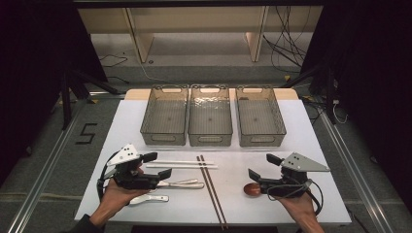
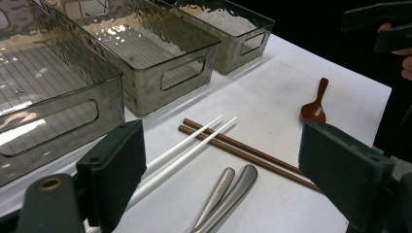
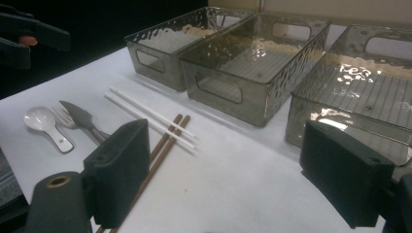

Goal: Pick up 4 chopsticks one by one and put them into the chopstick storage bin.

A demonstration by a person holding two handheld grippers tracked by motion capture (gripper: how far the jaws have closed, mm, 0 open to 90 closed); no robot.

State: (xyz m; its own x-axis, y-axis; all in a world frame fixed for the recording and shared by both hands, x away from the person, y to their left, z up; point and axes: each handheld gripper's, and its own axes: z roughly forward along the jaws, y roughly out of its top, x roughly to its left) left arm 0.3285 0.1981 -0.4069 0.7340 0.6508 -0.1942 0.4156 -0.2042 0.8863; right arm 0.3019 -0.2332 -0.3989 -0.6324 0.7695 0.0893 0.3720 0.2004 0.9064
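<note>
My left gripper [image 1: 158, 164] hovers open over the front left of the white table [image 1: 291, 126], nothing between its jaws. Just ahead of it lie two white chopsticks [image 1: 182, 164], metal cutlery [image 1: 187, 184] and a white spoon [image 1: 150, 198]. Crossing the white pair, two brown chopsticks [image 1: 211, 189] run toward the front edge. My right gripper [image 1: 262, 166] is open at the front right, with a brown wooden spoon [image 1: 251, 189] under its near jaw. In the left gripper view the wooden spoon [image 2: 315, 109] lies beyond the brown chopsticks [image 2: 243, 150]. In the right gripper view the white spoon [image 3: 43, 121] lies at the left.
Three clear grey bins [image 1: 210, 116] stand side by side across the back of the table, all with nothing inside. Cables and shelf legs sit on the floor behind. A strip of bare tabletop runs between the bins and the cutlery.
</note>
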